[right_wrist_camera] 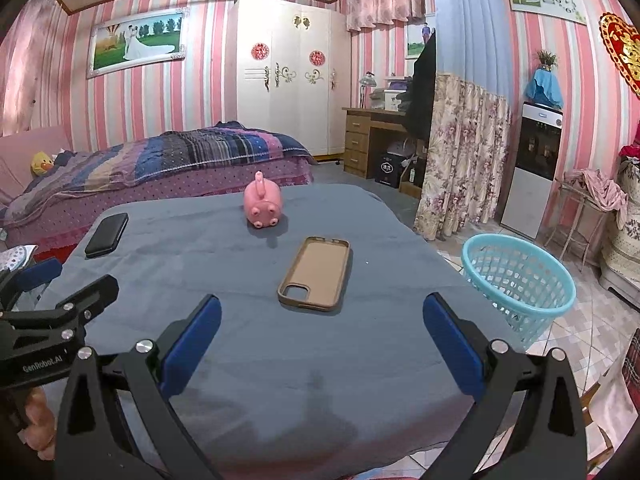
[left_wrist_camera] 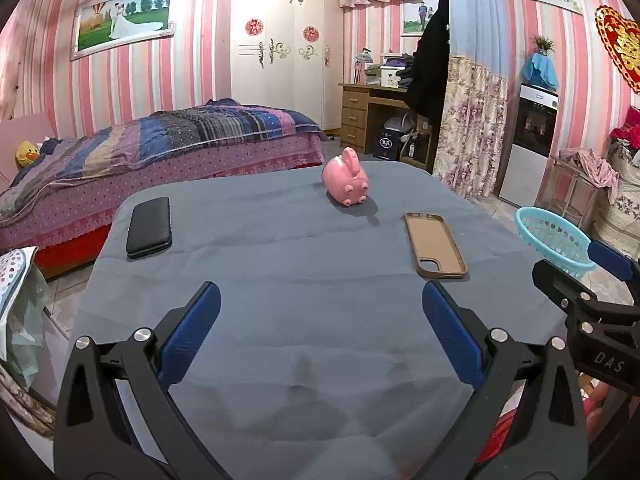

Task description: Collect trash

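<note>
A table with a grey-blue cloth (left_wrist_camera: 304,280) (right_wrist_camera: 256,340) holds a pink rabbit toy (left_wrist_camera: 346,183) (right_wrist_camera: 263,204), a brown phone case (left_wrist_camera: 434,245) (right_wrist_camera: 316,274) lying inside up, and a black phone (left_wrist_camera: 149,227) (right_wrist_camera: 107,235). A light blue mesh basket (right_wrist_camera: 518,280) (left_wrist_camera: 554,238) stands on the floor right of the table. My left gripper (left_wrist_camera: 320,304) is open and empty above the near part of the cloth. My right gripper (right_wrist_camera: 322,312) is open and empty, just short of the phone case. No loose trash shows on the cloth.
A bed (left_wrist_camera: 160,144) with a striped quilt lies behind the table at left. A white wardrobe (left_wrist_camera: 286,48), a wooden desk (left_wrist_camera: 368,116) and a floral curtain (left_wrist_camera: 468,128) stand at the back. A water dispenser (right_wrist_camera: 536,168) stands at the right wall.
</note>
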Action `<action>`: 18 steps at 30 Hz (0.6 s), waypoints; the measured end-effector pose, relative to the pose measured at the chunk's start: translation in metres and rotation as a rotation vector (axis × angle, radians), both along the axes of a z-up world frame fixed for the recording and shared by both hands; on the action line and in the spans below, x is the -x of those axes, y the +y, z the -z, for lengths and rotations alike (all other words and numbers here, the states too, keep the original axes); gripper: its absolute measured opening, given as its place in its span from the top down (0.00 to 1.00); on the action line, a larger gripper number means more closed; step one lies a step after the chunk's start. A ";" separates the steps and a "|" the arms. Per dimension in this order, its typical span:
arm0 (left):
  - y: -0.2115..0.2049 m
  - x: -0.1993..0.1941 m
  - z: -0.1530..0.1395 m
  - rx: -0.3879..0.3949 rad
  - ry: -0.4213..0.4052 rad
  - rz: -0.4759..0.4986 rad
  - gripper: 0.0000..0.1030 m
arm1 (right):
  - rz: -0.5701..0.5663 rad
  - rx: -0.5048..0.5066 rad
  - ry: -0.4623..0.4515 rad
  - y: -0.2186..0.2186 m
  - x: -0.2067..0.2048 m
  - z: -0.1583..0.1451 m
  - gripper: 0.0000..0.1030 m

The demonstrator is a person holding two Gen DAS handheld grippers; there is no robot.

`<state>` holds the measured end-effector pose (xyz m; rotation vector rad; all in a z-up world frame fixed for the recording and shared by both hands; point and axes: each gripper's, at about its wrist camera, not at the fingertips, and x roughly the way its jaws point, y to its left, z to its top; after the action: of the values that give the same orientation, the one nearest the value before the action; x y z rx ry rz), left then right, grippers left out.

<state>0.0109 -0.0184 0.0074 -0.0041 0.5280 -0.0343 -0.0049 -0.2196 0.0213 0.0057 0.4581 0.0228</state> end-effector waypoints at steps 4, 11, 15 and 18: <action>0.000 0.000 -0.001 0.001 0.000 0.002 0.05 | -0.004 0.009 -0.003 0.002 -0.001 0.000 0.04; 0.000 0.001 -0.001 0.001 0.000 0.001 0.05 | -0.006 0.016 -0.009 0.003 -0.001 0.000 0.04; 0.000 0.001 -0.001 0.001 -0.001 0.002 0.05 | -0.005 0.016 -0.009 0.003 -0.001 0.000 0.04; 0.000 0.000 -0.001 0.001 -0.001 0.003 0.05 | -0.004 0.016 -0.011 0.002 -0.001 0.000 0.04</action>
<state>0.0105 -0.0183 0.0083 -0.0041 0.5273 -0.0373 -0.0038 -0.2172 0.0215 -0.0112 0.4477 0.0235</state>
